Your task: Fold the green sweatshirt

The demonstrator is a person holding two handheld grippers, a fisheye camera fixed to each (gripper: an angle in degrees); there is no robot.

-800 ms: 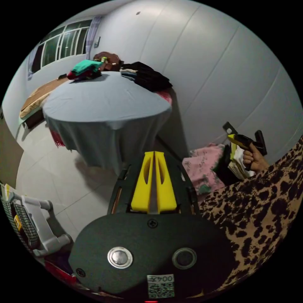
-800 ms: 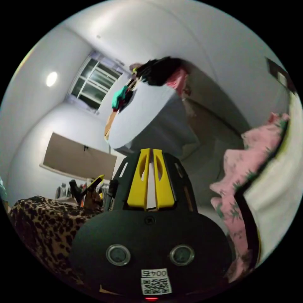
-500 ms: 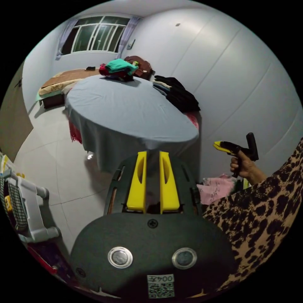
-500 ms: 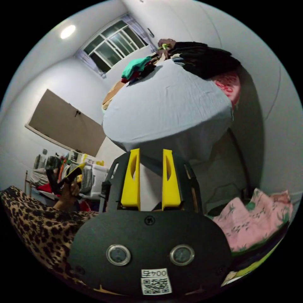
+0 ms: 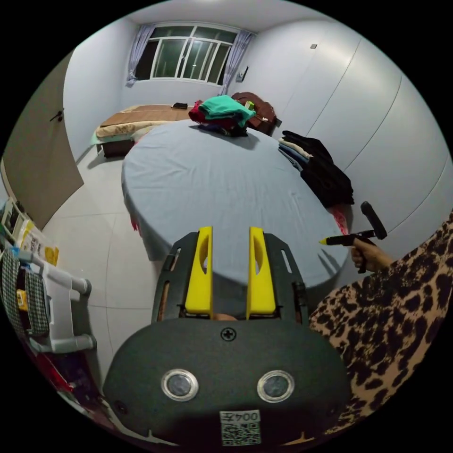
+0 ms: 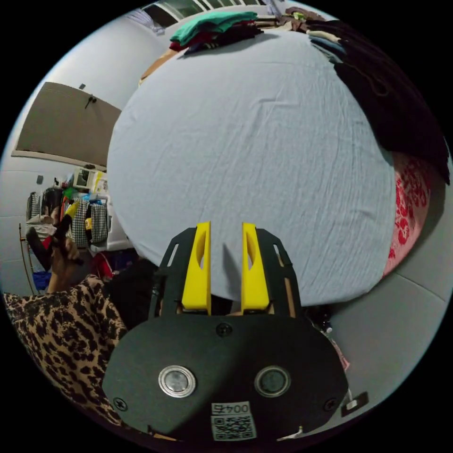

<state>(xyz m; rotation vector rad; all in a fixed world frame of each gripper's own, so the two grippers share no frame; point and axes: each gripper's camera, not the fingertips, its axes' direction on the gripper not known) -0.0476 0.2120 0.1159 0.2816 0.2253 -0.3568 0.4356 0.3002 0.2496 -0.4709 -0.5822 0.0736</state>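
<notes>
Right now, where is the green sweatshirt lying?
The green sweatshirt lies on top of a small clothes pile at the far edge of the table, near the window in the left gripper view.

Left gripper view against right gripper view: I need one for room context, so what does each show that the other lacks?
Left gripper view: the window, the bed, tiled floor, and the right hand-held gripper seen side-on in a hand. Right gripper view: the left hand-held gripper raised in a hand, and the tablecloth's creases up close. Both: the grey-covered table, the green sweatshirt topping a far pile, dark clothes, a leopard-print sleeve.
</notes>
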